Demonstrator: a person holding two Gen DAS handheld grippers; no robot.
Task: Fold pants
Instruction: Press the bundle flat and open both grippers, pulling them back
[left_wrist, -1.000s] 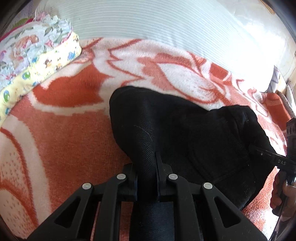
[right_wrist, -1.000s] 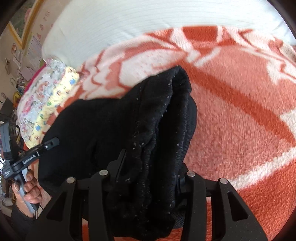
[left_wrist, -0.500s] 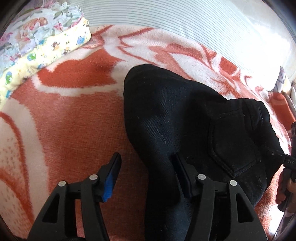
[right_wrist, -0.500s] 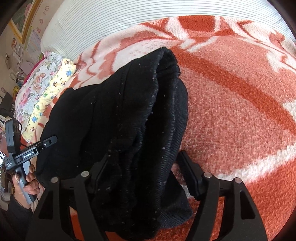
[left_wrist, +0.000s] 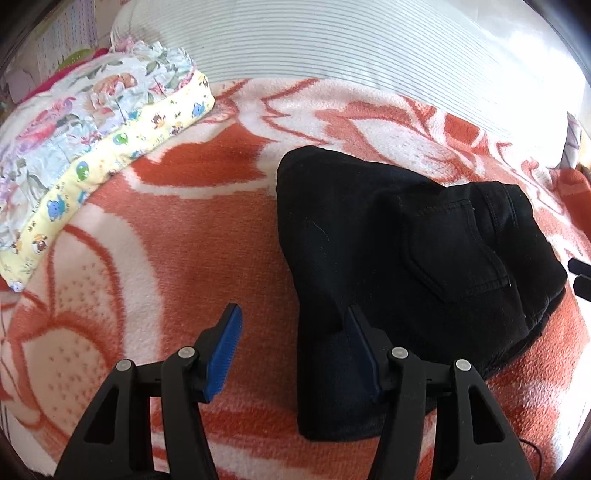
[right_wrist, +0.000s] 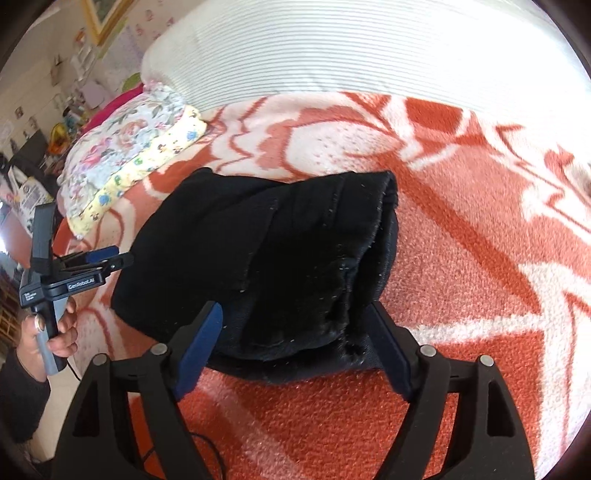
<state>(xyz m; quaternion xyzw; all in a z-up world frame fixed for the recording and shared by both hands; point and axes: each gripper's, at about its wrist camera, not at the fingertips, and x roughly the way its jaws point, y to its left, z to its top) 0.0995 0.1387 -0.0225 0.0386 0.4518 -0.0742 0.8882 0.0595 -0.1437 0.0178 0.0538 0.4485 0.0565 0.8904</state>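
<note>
The black pants (left_wrist: 406, 251) lie folded in a thick bundle on the orange and white blanket (left_wrist: 177, 236); they also show in the right wrist view (right_wrist: 288, 251). My left gripper (left_wrist: 291, 332) is open at the bundle's near left corner, its right finger against the cloth, holding nothing. My right gripper (right_wrist: 295, 321) is open, its fingers on either side of the bundle's near edge without pinching it. The left gripper also shows at the left of the right wrist view (right_wrist: 110, 258), open. A back pocket faces up on the bundle.
A stack of floral and yellow patterned cloth (left_wrist: 92, 122) lies at the far left on the blanket. A white striped pillow (left_wrist: 351, 44) runs along the back. A cluttered room edge (right_wrist: 44, 122) is at far left in the right wrist view.
Both grippers opened and let go of the pants, then drew back a little. The bundle now rests flat on the blanket.
</note>
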